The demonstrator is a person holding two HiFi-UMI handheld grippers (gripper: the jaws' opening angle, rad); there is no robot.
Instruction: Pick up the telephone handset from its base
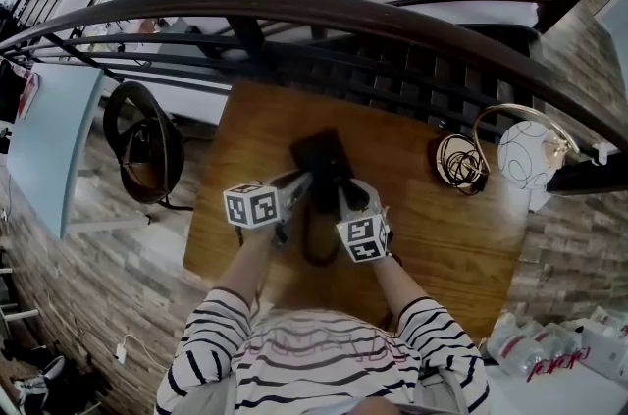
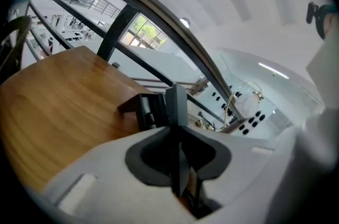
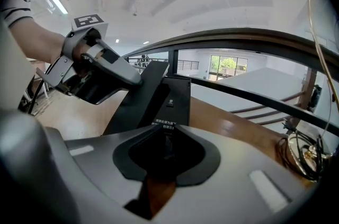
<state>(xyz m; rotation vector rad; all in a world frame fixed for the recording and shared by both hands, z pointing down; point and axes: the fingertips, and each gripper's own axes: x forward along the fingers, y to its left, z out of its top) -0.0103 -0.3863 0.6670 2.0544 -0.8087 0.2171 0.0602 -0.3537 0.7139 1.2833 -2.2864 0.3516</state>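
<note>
Both grippers are held at the near end of the telephone (image 1: 319, 158) on the table (image 1: 442, 246), handset judged not yet lifted, long axis running away from the person; left gripper (image 1: 301, 181) jaws are pressed together just beside it, right gripper (image 1: 342, 193) gap unreadable

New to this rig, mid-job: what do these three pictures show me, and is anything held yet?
No robot: a person in striped sleeves holds a two-jaw gripper in each hand. The head view looks down from their head; each gripper view rides on its gripper, looking along the jaws. On the wooden table lie a telephone and a cable coil beside a globe lamp. The left gripper has its jaws together by the telephone; on the right gripper they are too dark to read.
</note>
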